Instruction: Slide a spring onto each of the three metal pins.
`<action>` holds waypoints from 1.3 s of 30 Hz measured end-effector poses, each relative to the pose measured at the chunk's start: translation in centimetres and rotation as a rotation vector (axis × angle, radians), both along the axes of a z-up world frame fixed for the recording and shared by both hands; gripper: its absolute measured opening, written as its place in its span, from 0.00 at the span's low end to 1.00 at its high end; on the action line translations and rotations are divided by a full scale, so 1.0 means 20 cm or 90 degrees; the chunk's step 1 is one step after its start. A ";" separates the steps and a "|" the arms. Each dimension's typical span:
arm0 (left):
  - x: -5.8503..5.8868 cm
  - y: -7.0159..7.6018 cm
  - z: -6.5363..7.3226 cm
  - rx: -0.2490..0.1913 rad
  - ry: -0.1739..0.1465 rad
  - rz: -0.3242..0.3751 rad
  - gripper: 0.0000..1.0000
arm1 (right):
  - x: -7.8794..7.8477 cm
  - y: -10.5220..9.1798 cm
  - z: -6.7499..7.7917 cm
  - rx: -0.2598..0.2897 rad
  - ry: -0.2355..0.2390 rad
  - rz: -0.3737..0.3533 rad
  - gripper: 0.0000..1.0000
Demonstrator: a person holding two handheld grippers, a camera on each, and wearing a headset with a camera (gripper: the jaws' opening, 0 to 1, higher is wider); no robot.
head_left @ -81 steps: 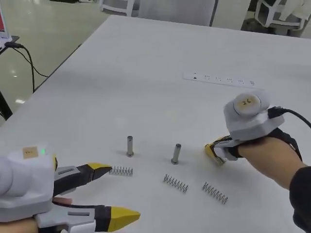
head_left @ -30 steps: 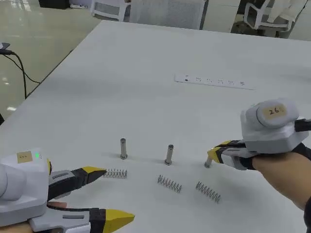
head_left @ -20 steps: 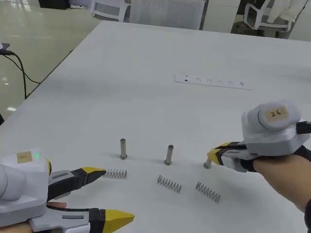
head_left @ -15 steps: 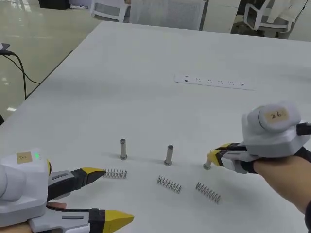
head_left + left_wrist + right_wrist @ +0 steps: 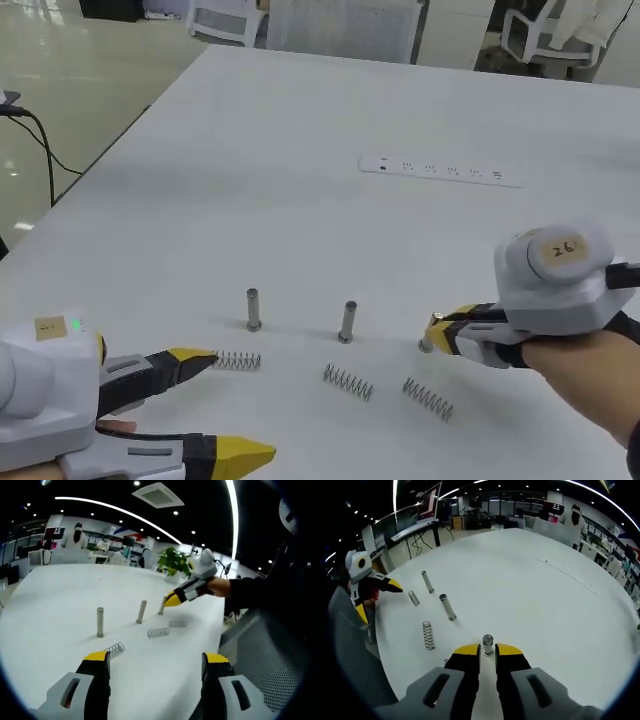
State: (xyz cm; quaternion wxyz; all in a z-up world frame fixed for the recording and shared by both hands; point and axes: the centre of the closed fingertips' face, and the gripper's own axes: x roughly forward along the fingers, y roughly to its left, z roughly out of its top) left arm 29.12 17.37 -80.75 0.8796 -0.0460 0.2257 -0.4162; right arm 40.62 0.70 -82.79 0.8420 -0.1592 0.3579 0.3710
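Steel pins, short and round, stand upright in a row near the table's (image 5: 300, 150) front edge: the left pin (image 5: 253, 308), the middle pin (image 5: 348, 321) and the right pin (image 5: 488, 641), all three bare. Our right gripper (image 5: 488, 652) has its yellow-tipped jaws drawn in to a narrow slot with the right pin between the tips (gripped, we judge). Our left gripper (image 5: 156, 657) is spread wide and holds nothing, one tip just beside the leftmost spring (image 5: 238, 360), a small coil of grey wire. A second spring (image 5: 348, 381) and a third spring (image 5: 428, 397) lie closer to the front edge than the pins. We see two risks. The pins look free-standing, so an uneven release could tip the right pin over, and a light spring pinched off-centre may squirt out of the jaws or roll away.
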 end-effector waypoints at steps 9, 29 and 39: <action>0.00 0.00 0.00 0.001 0.000 -0.002 0.71 | -0.02 -0.01 0.00 -0.001 0.003 0.000 0.11; 0.00 0.00 0.01 -0.002 -0.004 -0.002 0.71 | -0.20 -0.03 0.02 0.008 0.018 0.033 0.14; 0.00 -0.01 0.01 -0.002 -0.004 -0.004 0.71 | -0.34 -0.01 -0.07 -0.016 0.067 0.092 0.13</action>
